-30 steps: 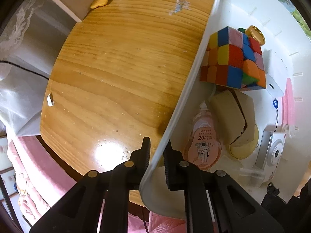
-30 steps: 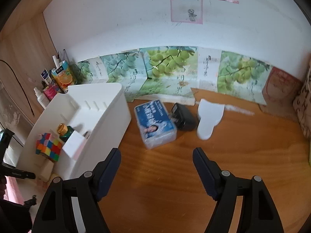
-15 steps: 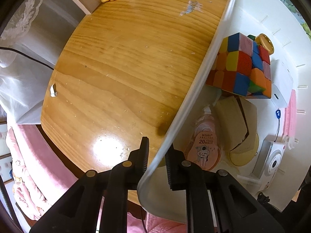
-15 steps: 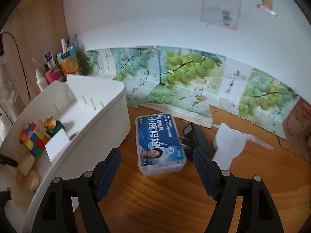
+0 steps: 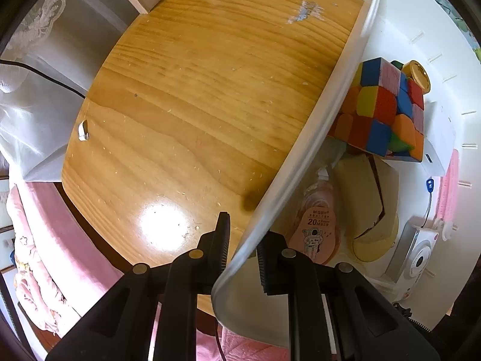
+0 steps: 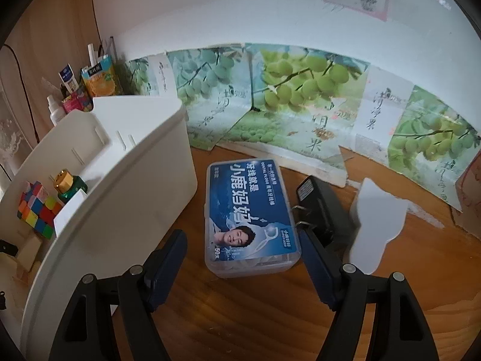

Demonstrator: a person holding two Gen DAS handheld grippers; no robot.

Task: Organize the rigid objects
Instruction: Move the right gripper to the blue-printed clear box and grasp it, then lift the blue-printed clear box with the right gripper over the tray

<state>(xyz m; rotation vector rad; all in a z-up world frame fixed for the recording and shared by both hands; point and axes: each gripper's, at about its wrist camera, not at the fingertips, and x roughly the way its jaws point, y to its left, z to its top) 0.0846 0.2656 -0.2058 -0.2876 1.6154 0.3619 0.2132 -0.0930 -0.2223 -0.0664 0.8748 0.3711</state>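
My left gripper [image 5: 243, 240] points straight down and is shut on the near wall of the white storage bin [image 5: 315, 138], one pad outside and one inside. In the bin lie a colour cube [image 5: 384, 111], a gold-capped green bottle [image 5: 416, 75], a pink correction tape [image 5: 318, 228], tan blocks [image 5: 366, 192] and a small white camera [image 5: 421, 255]. My right gripper [image 6: 240, 236] is open and tilted down over a clear floss box with a blue label [image 6: 249, 210]. The box lies on the wooden table between the fingers, and neither finger touches it.
Right of the floss box lies a black plug adapter [image 6: 321, 207], touching it, then a flat white plastic piece [image 6: 375, 222]. The bin [image 6: 144, 186] stands close on the left. Cartons and bottles [image 6: 96, 78] crowd the back left corner. Grape-print sheets line the wall.
The right gripper came down and forward, so the floss box now lies between its open fingers. The left gripper rolled slightly and kept its place on the bin's wall.
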